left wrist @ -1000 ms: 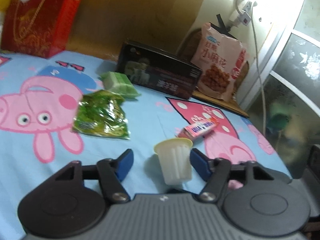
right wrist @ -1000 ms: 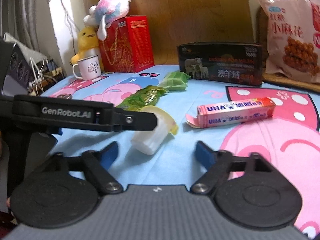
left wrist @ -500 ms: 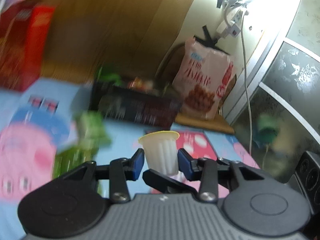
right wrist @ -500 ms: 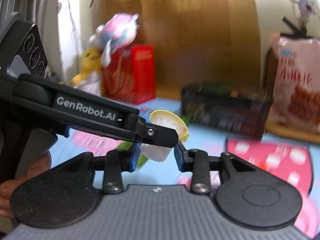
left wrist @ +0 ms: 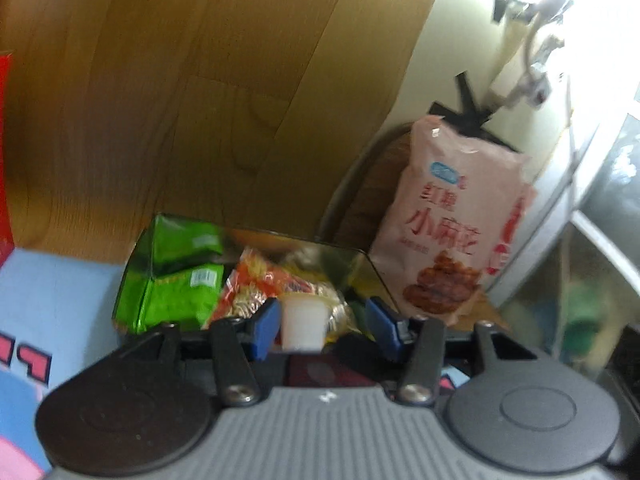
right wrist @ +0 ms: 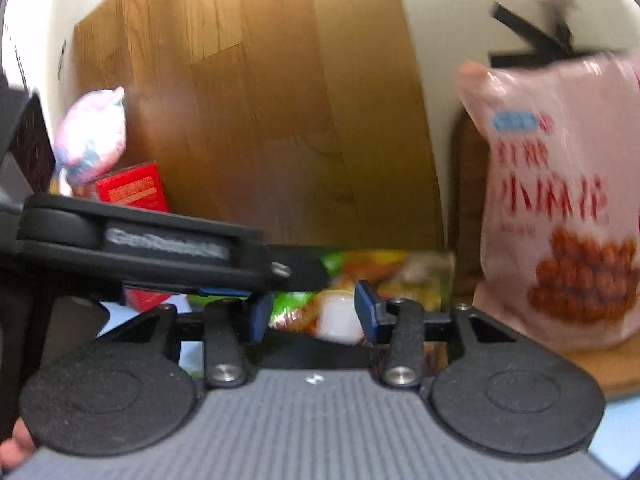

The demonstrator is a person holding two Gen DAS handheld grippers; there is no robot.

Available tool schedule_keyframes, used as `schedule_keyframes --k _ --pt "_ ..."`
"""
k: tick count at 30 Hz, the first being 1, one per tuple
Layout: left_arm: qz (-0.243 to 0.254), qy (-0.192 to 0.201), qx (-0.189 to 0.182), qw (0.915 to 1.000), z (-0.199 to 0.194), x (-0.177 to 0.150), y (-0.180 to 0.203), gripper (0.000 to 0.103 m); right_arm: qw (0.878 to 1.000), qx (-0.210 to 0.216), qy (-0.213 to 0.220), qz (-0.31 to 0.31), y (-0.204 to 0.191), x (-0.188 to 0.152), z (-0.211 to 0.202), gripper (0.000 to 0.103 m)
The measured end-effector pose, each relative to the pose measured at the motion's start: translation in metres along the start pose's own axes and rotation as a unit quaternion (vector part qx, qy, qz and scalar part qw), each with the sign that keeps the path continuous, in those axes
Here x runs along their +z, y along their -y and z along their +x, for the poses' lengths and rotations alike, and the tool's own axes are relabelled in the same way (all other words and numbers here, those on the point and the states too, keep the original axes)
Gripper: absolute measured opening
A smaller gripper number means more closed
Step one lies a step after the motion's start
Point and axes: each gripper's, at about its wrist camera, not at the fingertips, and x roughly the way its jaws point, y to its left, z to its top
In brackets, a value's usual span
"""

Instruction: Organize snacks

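A white jelly cup (left wrist: 302, 322) hangs over the open dark box (left wrist: 280, 235), which holds a green pack (left wrist: 176, 292) and an orange noodle pack (left wrist: 256, 280). My left gripper (left wrist: 324, 328) has the cup between its opening jaws. The left pad is at the cup's side and a gap shows at the right pad. In the right wrist view the cup (right wrist: 338, 316) also sits between the opening jaws of my right gripper (right wrist: 314, 312), close to the right pad and clear of the left one. The left gripper's finger (right wrist: 160, 248) crosses that view.
A tall pink snack bag (left wrist: 452, 232) stands right of the box against the wall. A red box (right wrist: 132, 192) and a plush toy (right wrist: 92, 140) are at the far left. A blue cartoon-print cloth (left wrist: 52, 292) covers the table. A person's hand (right wrist: 16, 440) shows at the lower left.
Both grippers shut on the jelly cup, lifted it off the cloth and carried it forward over the open box. Their jaws now stand wider than half a second ago.
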Motion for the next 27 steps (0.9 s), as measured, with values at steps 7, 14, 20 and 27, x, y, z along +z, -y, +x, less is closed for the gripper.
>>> schedule_keyframes --k 7,14,20,27 --pt "-0.023 -0.045 -0.027 0.9984 -0.05 -0.07 -0.006 0.049 0.997 0.009 -0.044 0.069 0.043 -0.047 -0.064 0.052" --pt "-0.086 -0.09 -0.034 0.9917 -0.068 -0.136 -0.005 0.051 0.984 0.02 -0.081 0.156 0.054 -0.079 -0.082 0.043" --pt "-0.082 -0.085 -0.017 0.9928 -0.082 -0.144 0.001 0.048 0.984 0.026 -0.096 0.149 0.019 -0.097 -0.099 0.037" --pt "-0.089 -0.082 -0.034 0.992 -0.113 -0.16 -0.009 0.055 0.99 0.053 -0.092 0.09 -0.022 -0.125 -0.149 0.053"
